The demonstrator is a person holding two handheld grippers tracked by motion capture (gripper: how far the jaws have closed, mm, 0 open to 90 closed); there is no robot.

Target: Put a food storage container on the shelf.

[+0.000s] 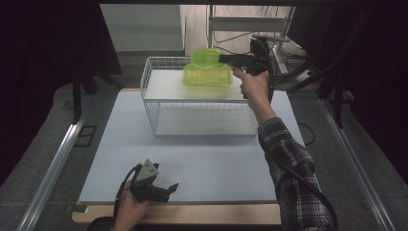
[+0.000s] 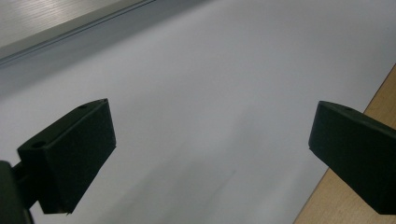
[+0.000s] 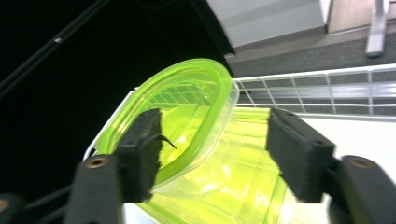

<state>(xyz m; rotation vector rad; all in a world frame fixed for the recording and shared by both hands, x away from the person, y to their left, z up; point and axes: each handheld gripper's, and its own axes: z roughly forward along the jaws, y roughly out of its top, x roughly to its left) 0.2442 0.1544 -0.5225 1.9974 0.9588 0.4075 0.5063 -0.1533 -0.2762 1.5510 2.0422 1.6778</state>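
Two translucent green containers sit at the far side of a white wire basket [image 1: 150, 77]. The lower container [image 1: 207, 77] lies flat, and the upper container [image 1: 207, 55] leans tilted on top of it. My right gripper [image 1: 223, 58] reaches in from the right at the upper one's height. In the right gripper view its jaws [image 3: 215, 135] stand wide apart: the left pad overlaps the upper container's [image 3: 187, 98] rim, while the right pad is clear of it, over the lower container [image 3: 233, 182]. My left gripper [image 1: 171, 191] rests open near the table's front left, nothing between its jaws [image 2: 212, 135].
A pale board [image 1: 202, 163] covers the table, with a wooden strip [image 1: 192, 214] along the front edge. The basket stands at the board's far middle. Dark screens flank both sides. Metal frames and cables stand behind the basket at the right.
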